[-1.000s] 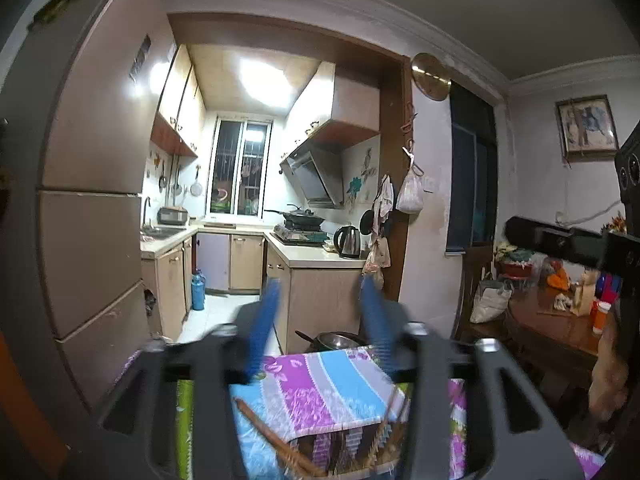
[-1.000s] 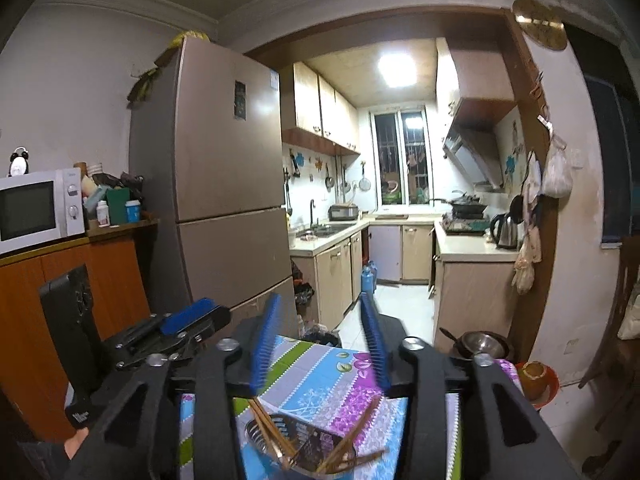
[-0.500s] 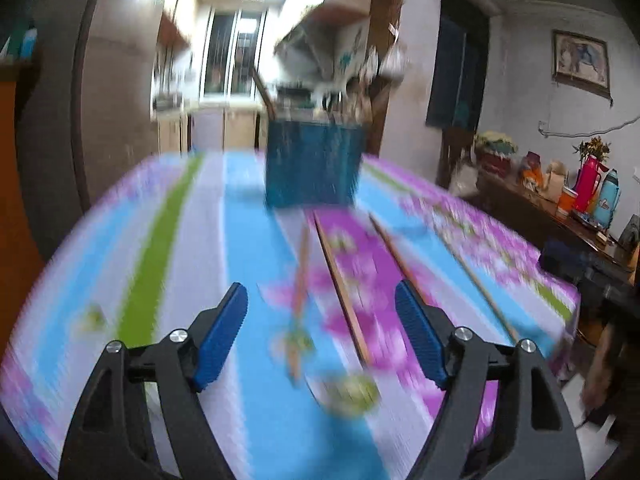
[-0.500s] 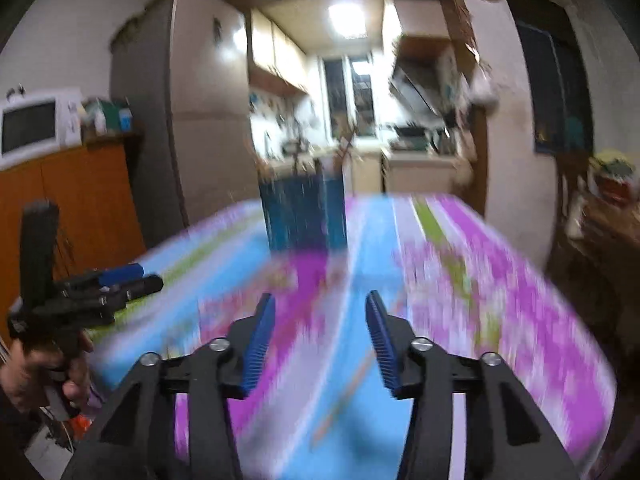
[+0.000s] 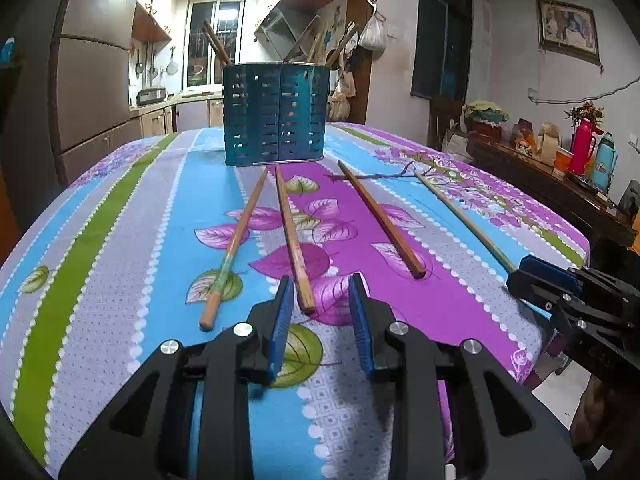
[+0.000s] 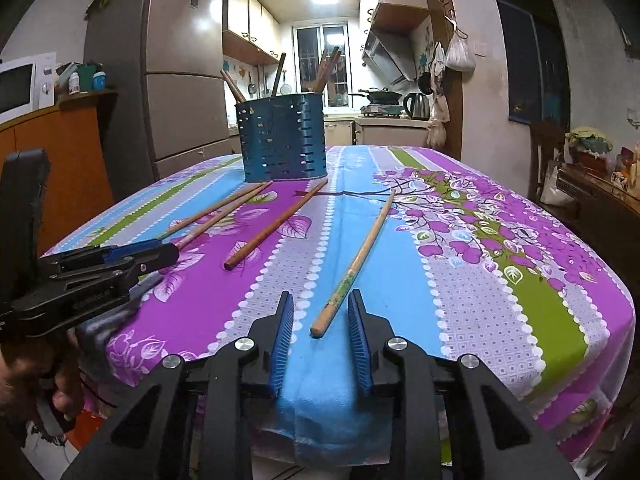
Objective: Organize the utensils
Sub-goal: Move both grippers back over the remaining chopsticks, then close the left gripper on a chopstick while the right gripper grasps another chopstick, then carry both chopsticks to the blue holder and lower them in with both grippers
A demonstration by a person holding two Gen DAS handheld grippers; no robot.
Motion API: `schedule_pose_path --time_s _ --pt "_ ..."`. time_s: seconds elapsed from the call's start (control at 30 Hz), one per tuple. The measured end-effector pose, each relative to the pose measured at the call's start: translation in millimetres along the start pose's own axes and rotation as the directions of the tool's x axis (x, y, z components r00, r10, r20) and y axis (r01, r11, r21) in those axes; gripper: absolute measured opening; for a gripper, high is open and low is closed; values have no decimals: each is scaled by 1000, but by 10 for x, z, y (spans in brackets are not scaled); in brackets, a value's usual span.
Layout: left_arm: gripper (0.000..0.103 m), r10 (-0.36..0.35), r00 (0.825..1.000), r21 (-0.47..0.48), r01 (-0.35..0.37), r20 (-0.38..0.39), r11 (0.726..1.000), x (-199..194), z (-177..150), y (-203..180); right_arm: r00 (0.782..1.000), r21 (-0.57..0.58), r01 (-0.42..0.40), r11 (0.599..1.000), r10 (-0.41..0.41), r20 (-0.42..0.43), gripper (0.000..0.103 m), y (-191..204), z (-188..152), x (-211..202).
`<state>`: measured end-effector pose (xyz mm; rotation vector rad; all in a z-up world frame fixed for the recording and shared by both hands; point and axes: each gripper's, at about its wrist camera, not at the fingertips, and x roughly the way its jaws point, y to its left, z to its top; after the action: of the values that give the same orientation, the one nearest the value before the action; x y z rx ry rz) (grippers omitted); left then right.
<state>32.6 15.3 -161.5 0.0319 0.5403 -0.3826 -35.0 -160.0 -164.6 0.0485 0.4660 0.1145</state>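
behind the worktop (image 5: pixel 120 264) a narrow kitchen runs back to a lit window, with a tall fridge (image 6: pixel 180 80) on the left and a dark side table crowded with flasks on the right. a striped cloth with purple leaves and blossoms covers the worktop

going left to right in my left view: a green-banded chopstick (image 5: pixel 236 240) lies slanting toward the holder, then a plain brown chopstick (image 5: pixel 291 236) whose near end sits just ahead of my left claw (image 5: pixel 318 300). that claw's blue pads are closing, narrow already, with the chopstick's end at the mouth of the gap but not yet pressed by either pad. further right lies a darker chopstick (image 5: pixel 380 220), apart from the others, then a thin pale chopstick (image 5: pixel 464 220) reaching toward my right claw (image 5: pixel 536 276) at the worktop's edge

the blue slotted utensil holder (image 5: pixel 276 116) stands upright at the far middle of the worktop, several chopsticks already leaning inside it

in my right view, my left claw (image 6: pixel 160 252) sits at the left edge with my hand (image 6: pixel 36 384) on its grip, then the pair, then the darker chopstick (image 6: pixel 276 226), then the pale chopstick (image 6: pixel 354 264). my right claw (image 6: pixel 320 320) is closing too, its pads either side of that chopstick's near end, not touching it as far as i can see
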Motion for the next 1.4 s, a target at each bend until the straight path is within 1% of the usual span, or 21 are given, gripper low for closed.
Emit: schedule_pose_path --time_s 0.07,0.3,0.37,0.5,0.6,0.7,0.77,0.83,1.03,1.2,1.3,1.4 --pt "27 -1 1000 -7 1 4 1000 -12 -17 -18 1000 -14 14 1000 -14 4 29 9 7 29" --pt "25 9 999 -22 -9 37 1000 -6 -54 -37 999 0 47 999 -47 16 17 -11 8 72" --pt "21 17 999 -23 -16 46 1000 -19 -77 -38 998 1 52 999 -52 23 17 -9 -4 69" --pt "21 14 998 -32 -12 61 999 -31 -106 -32 997 -12 68 998 -68 28 17 18 -10 80" --pt "21 16 997 -38 -12 80 999 -37 -134 -36 997 -7 69 998 -69 33 17 11 -20 74" --pt "20 18 996 -50 -14 82 999 -46 -128 -29 997 6 65 998 -66 32 16 -14 -18 61" --pt "7 31 996 -64 -25 81 998 -41 -122 -2 997 14 68 998 -68 36 13 -26 -19 53" --pt "7 27 996 -77 -21 81 997 -52 -110 22 997 21 69 997 -70 41 8 -46 -17 40" --pt "7 18 995 -79 -10 95 997 -107 -74 21 994 19 70 997 -72 80 8 -52 77 -97" --pt "6 11 990 -75 0 141 997 -266 53 10 987 0 89 996 -88 132 8 -75 256 -298" --pt "6 7 979 -64 6 203 998 -462 226 -3 981 -19 95 995 -91 174 8 -99 404 -443" --pt "6 -2 966 -48 15 257 999 -610 398 -29 973 -46 83 995 -71 221 8 -102 595 -572"
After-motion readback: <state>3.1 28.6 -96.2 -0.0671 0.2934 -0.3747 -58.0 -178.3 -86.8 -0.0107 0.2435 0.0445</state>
